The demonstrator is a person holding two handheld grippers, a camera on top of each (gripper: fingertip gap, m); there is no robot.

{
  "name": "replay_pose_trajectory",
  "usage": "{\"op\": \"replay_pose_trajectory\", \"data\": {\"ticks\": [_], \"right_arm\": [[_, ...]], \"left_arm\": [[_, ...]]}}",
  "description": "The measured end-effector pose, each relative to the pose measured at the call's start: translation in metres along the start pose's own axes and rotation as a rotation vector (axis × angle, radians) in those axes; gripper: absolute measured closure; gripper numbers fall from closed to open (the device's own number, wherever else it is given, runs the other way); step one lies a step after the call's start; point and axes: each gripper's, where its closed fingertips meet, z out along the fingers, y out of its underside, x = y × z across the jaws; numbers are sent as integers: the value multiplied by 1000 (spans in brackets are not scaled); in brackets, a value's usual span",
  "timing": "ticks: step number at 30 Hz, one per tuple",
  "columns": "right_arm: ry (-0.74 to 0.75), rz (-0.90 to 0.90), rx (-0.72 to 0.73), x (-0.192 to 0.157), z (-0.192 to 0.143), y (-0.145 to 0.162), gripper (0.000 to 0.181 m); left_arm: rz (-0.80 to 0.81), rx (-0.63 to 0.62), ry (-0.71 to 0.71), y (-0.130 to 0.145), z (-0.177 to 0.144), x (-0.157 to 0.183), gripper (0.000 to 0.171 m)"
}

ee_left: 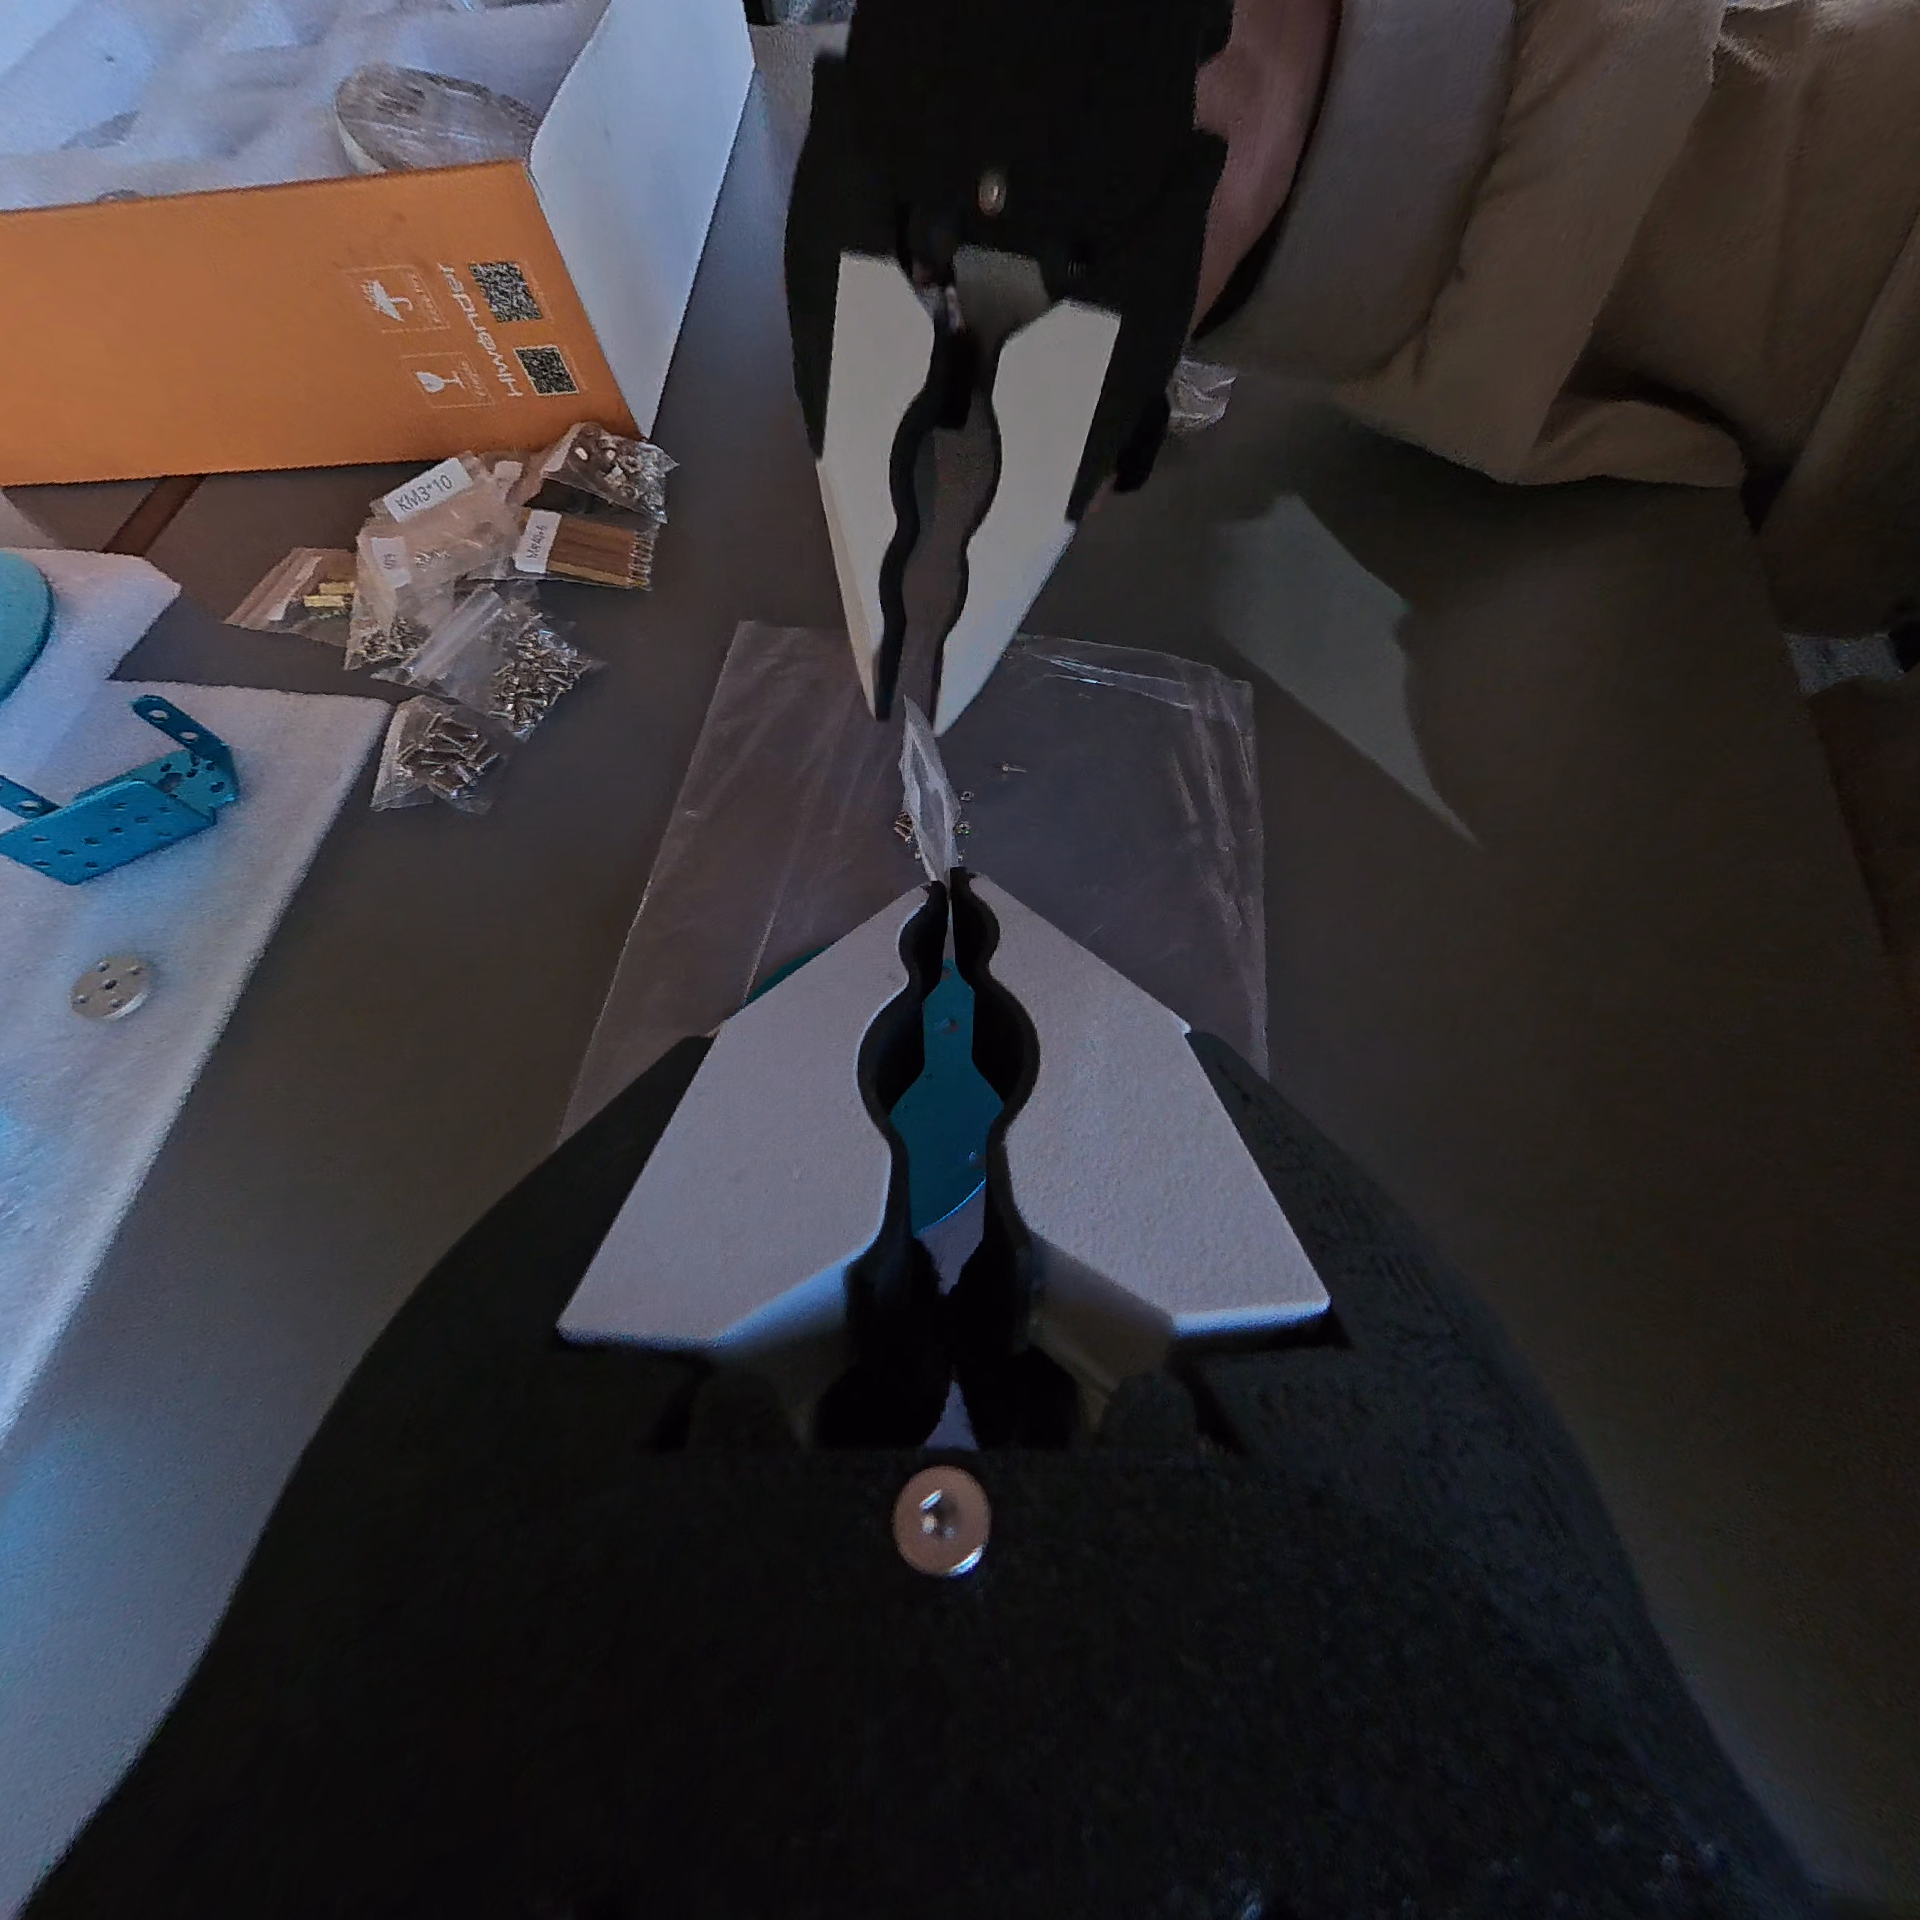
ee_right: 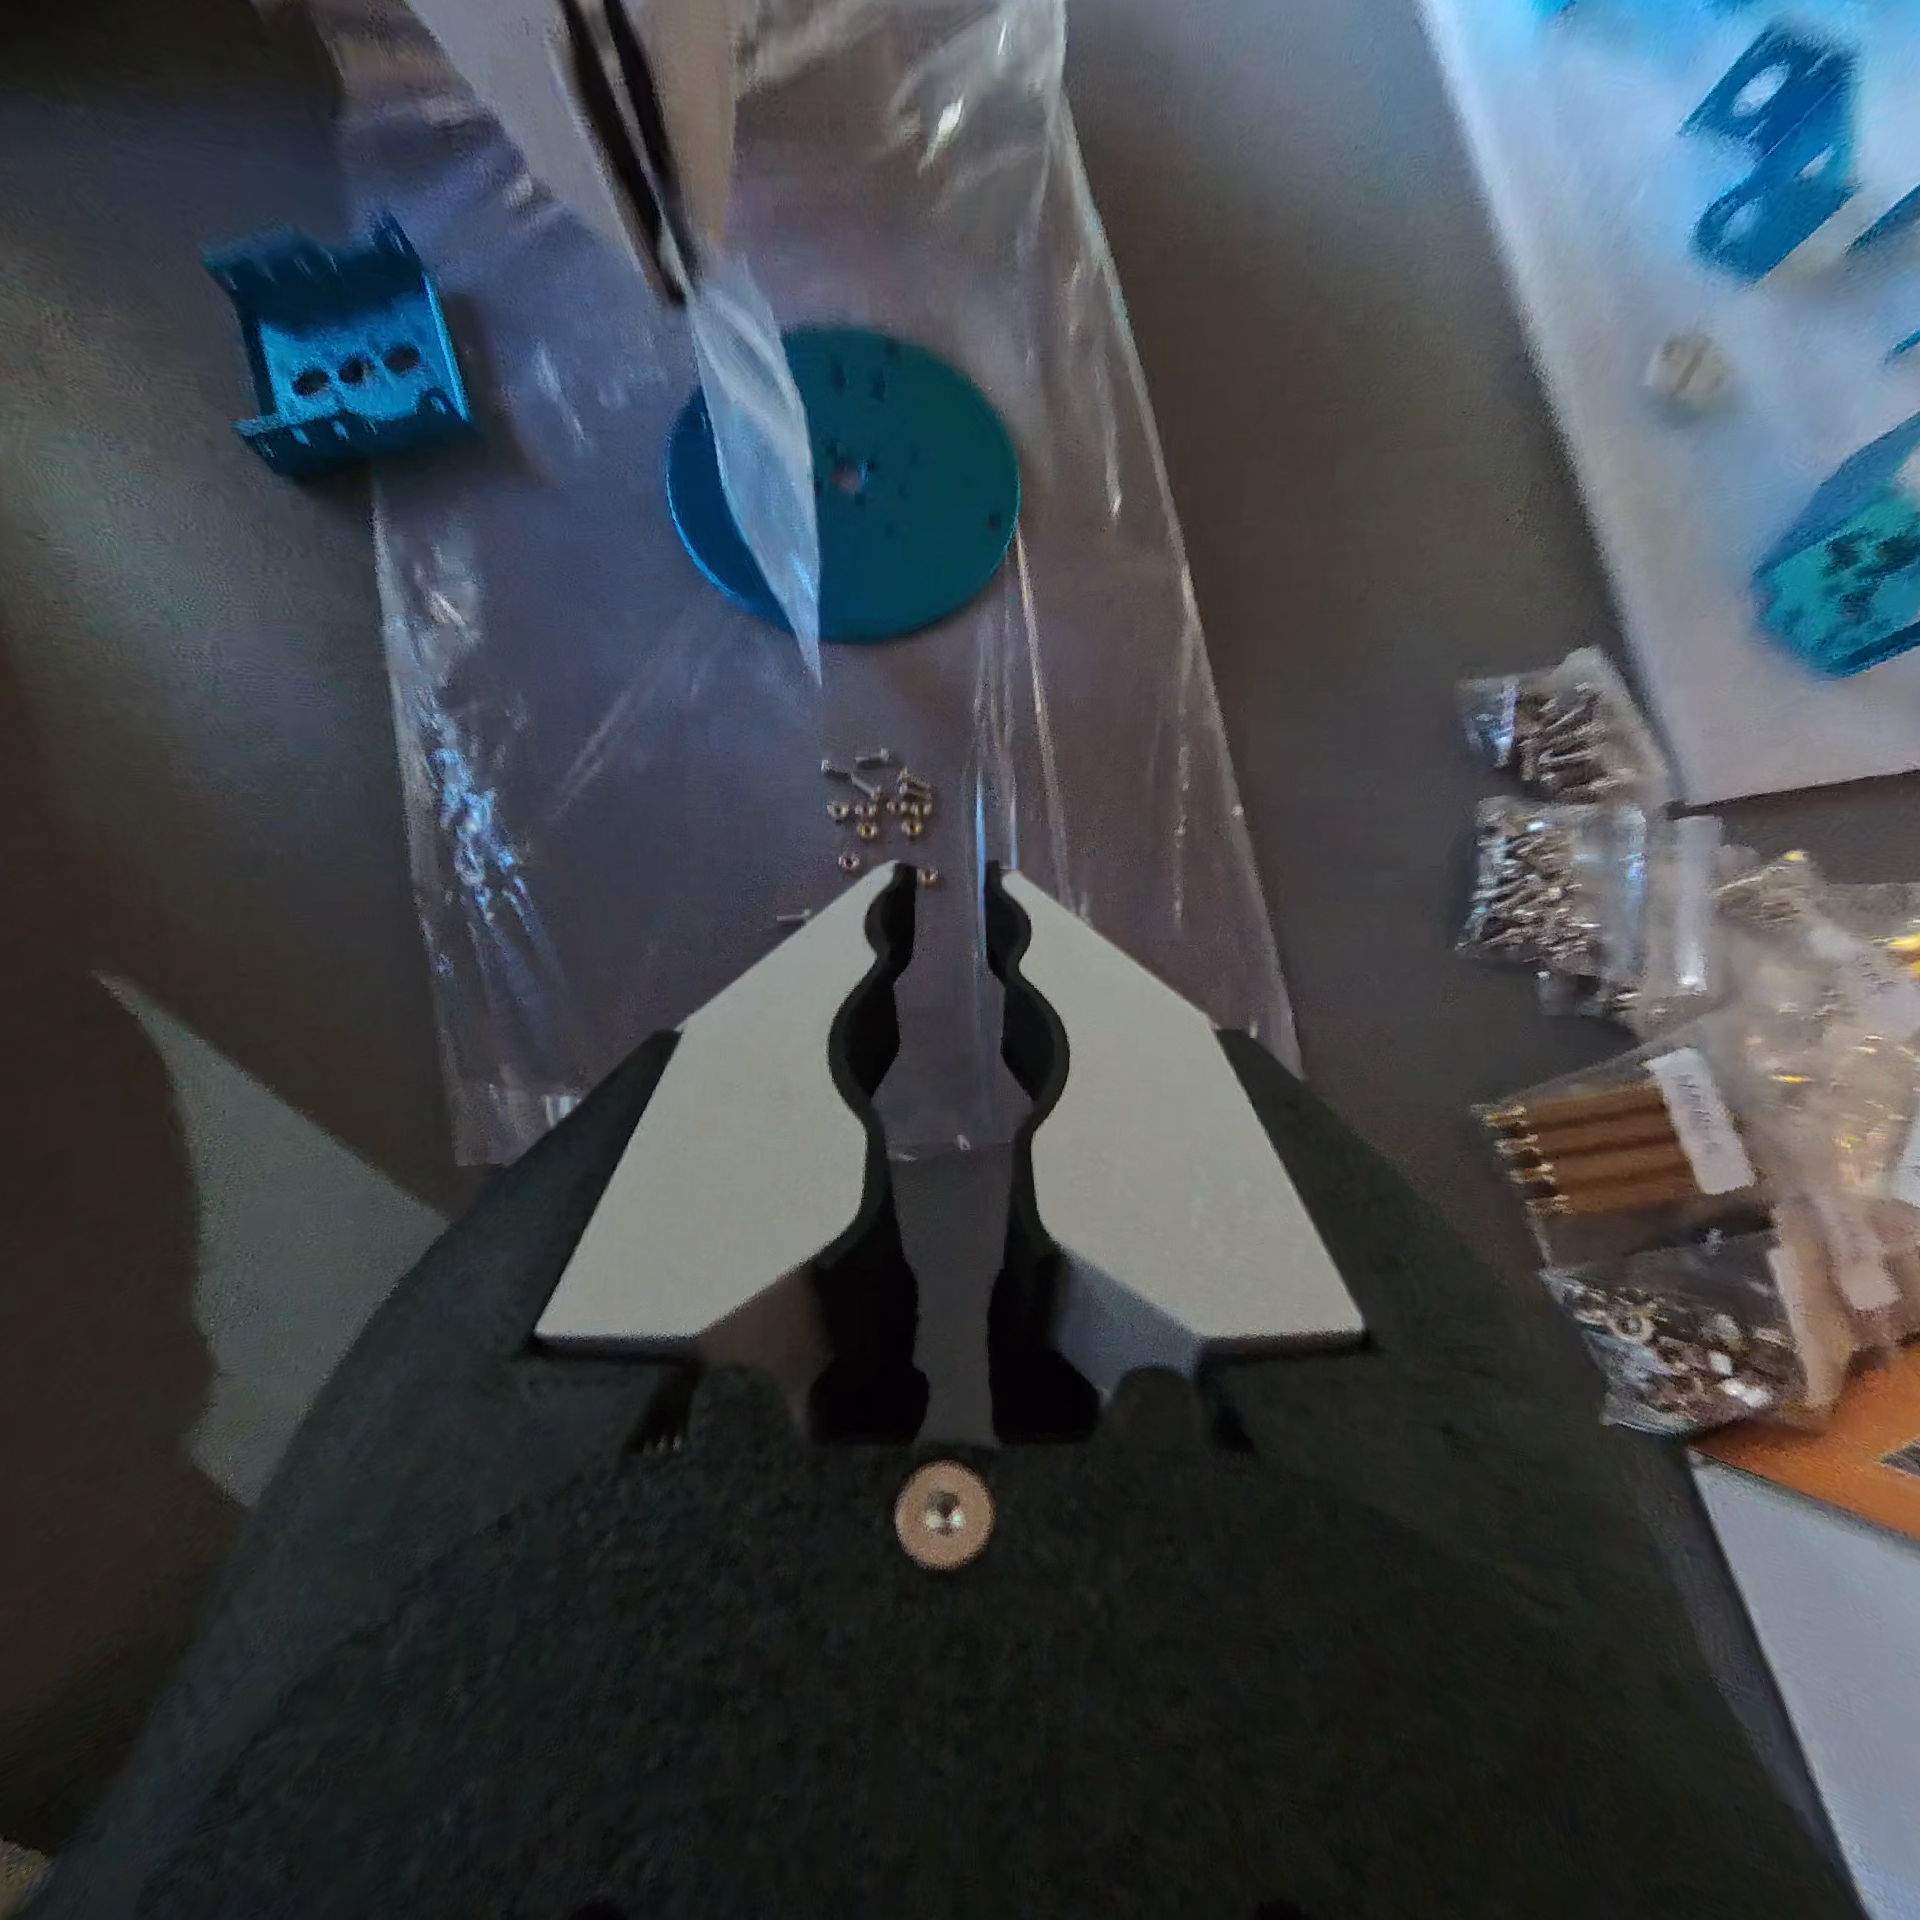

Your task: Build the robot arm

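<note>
My left gripper (ee_left: 951, 883) is shut on the edge of a small clear plastic bag (ee_left: 928, 790), held above the grey table. In the right wrist view the bag (ee_right: 758, 447) hangs from the left gripper (ee_right: 681, 286) over a blue round plate (ee_right: 914, 520). Several tiny loose screws and nuts (ee_right: 883, 805) lie on a large clear plastic sheet (ee_right: 582, 727) just ahead of my right gripper (ee_right: 948, 873). The right gripper is open by a narrow gap and empty. In the left wrist view it (ee_left: 912, 717) points toward the bag's far end.
A blue U-shaped bracket (ee_right: 353, 364) lies left of the sheet. Bags of screws and brass standoffs (ee_left: 468, 644) lie by an orange box (ee_left: 260, 312). White foam (ee_left: 156, 1091) bears blue brackets (ee_left: 114, 800) and a small silver hub (ee_left: 112, 987). Beige cloth (ee_left: 1558, 260) fills the far right. Spacing between my two grippers at the tips: around 10 cm.
</note>
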Motion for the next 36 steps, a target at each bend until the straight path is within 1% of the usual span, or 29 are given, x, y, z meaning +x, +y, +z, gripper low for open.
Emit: {"op": "replay_pose_trajectory", "data": {"ticks": [2, 11, 15, 23, 28, 36], "right_arm": [[-2, -9, -31, 0, 8, 5, 169], [-23, -23, -34, -5, 18, 7, 174], [-42, 2, -22, -5, 18, 8, 176], [-30, -1, -13, -2, 16, 7, 179], [-29, 14, 54, -1, 6, -5, 179], [-119, 22, 267, -21, -20, -54, 179]], "left_arm": [[4, -2, -1, 0, 0, 1, 171], [10, -3, 5, -1, 0, 3, 171], [12, -3, 8, -1, 1, 4, 171], [11, -3, 10, -1, 1, 4, 171], [11, -7, 12, 0, 3, 5, 171], [15, -16, 24, 1, 7, 8, 171]]}}
